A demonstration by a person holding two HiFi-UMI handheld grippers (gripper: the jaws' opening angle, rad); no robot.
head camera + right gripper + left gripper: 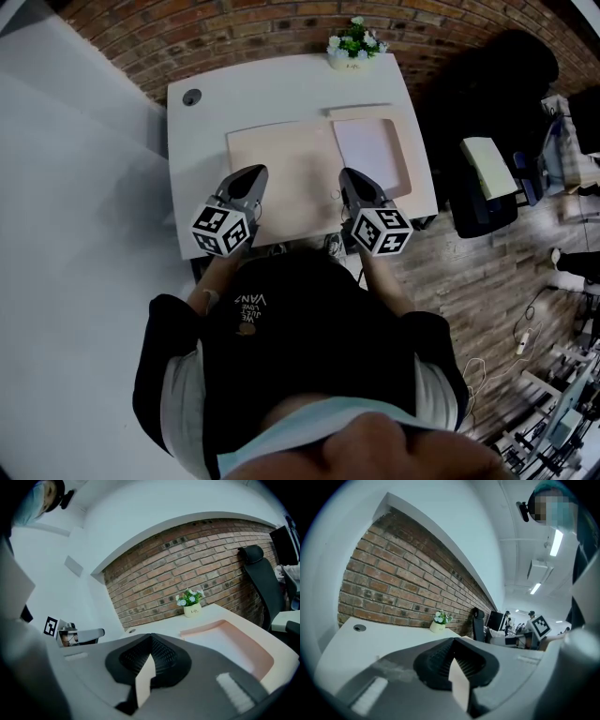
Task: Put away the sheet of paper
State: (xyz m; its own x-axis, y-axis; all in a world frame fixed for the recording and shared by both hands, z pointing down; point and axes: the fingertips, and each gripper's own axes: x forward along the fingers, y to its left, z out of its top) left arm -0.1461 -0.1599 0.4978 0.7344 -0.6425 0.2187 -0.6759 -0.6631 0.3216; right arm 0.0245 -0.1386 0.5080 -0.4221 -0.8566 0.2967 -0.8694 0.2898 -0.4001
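A white sheet of paper [367, 146] lies in the right half of a shallow pink tray [281, 159] on the white table [281, 89]. The right gripper view shows the tray's raised rim [255, 645] and the paper [220, 637] inside it. My left gripper [253, 174] hovers over the tray's near left part, jaws shut with nothing between them. Just short of the paper's near edge, my right gripper [349, 175] is shut and empty too. In their own views, the left gripper [452, 641] and the right gripper [151, 637] point toward the brick wall.
A small pot of flowers [352, 45] stands at the table's far edge, and a cable hole [192, 97] sits at the far left corner. A black office chair [506, 84] and a seat with a pale pad [487, 169] stand to the right. The person stands at the table's near edge.
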